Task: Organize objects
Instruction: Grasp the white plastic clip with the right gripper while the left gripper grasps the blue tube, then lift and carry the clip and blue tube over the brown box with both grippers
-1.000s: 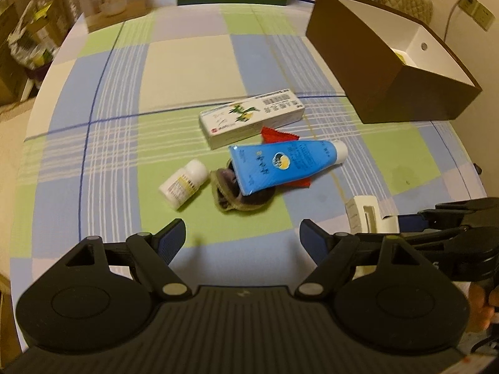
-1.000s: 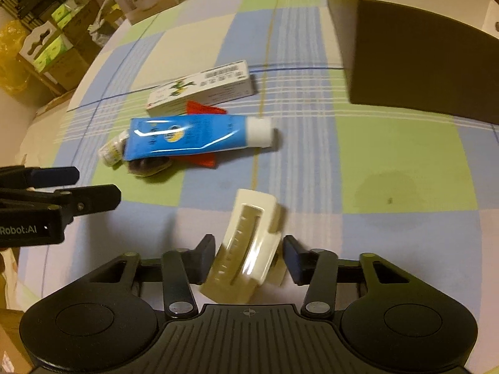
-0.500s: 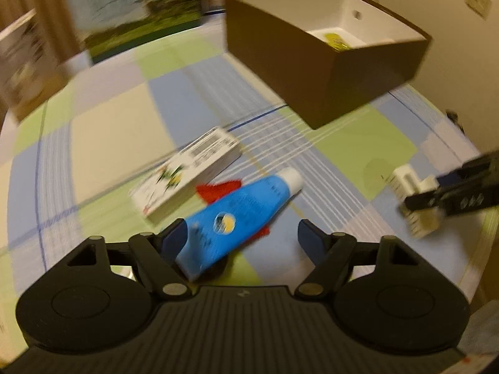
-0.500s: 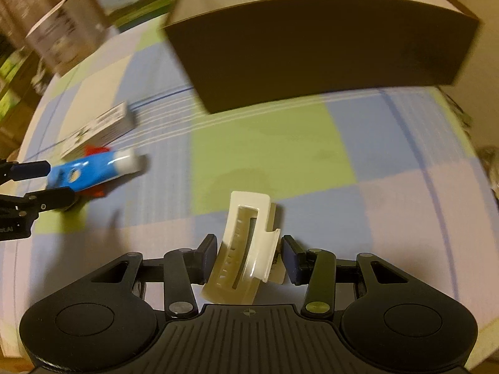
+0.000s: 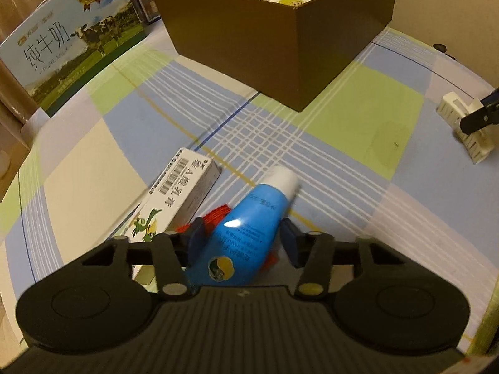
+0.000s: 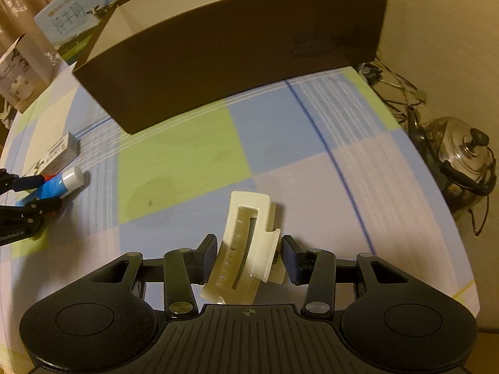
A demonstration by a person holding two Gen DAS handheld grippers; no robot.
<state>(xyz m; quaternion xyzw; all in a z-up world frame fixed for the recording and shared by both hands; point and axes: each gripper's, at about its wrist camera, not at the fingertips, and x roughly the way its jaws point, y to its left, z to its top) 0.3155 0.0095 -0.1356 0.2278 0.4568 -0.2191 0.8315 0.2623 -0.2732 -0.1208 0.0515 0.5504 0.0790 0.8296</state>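
Observation:
My left gripper [image 5: 243, 233] has its fingers on both sides of a blue tube with a white cap [image 5: 246, 230], which lies on the checked tablecloth over a red cloth [image 5: 215, 215]; the jaws look closed against it. A white medicine carton [image 5: 181, 193] lies just left of the tube. My right gripper [image 6: 248, 244] is shut on a cream plastic holder [image 6: 246, 240], held just above the cloth. The open brown box [image 5: 280, 43] stands behind; it also shows in the right wrist view [image 6: 237, 50]. The holder also shows in the left wrist view [image 5: 461, 131].
A milk carton box [image 5: 68, 50] stands at the back left of the table. More boxes [image 6: 18, 71] stand at the far left. A steel kettle [image 6: 461, 152] and cables sit on the floor beyond the table's right edge. A yellow-green item [image 5: 288, 0] lies inside the brown box.
My left gripper moved forward onto the blue tube and its fingers closed in around it. My right gripper lifted the cream holder and swung right, toward the brown box.

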